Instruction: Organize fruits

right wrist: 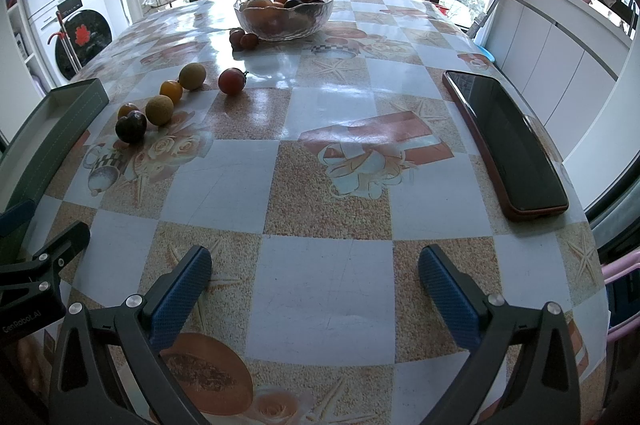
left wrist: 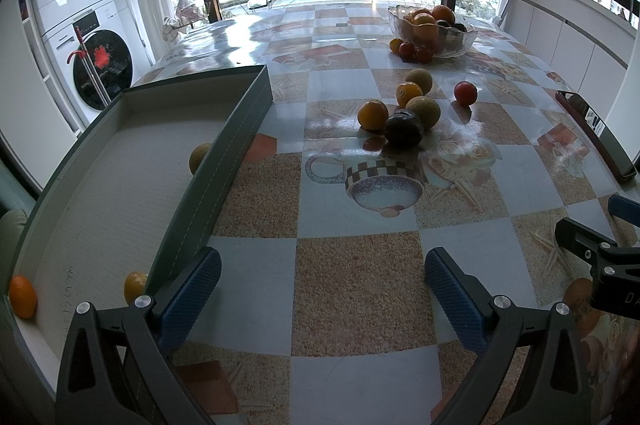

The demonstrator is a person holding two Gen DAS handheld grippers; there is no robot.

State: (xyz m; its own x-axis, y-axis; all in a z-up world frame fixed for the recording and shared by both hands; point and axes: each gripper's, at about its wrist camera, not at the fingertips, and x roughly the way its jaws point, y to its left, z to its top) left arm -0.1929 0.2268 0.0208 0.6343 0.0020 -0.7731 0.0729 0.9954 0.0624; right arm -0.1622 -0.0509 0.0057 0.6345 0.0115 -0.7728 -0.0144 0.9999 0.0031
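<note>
My left tongs (left wrist: 322, 275) and right tongs (right wrist: 314, 271) are both wide open and hold nothing. Loose fruits (left wrist: 404, 109) sit mid-desk (left wrist: 360, 289). Next I should grab one for the tray (left wrist: 240, 129).

Both wrist cameras sit low over the worktop (left wrist: 360, 285), facing the window. The left view looks along the tray (left wrist: 224, 161); the right view stands beside it. Both share the loose fruit cluster (right wrist: 160, 101) and glass bowl (right wrist: 284, 21).

Tray (left wrist: 248, 113) left w/ 3 fruits inside, loose fruit cluster (left wrist: 404, 109) mid-table, bowl (left wrist: 434, 29) behind, phone (right wrist: 504, 141) right
</note>
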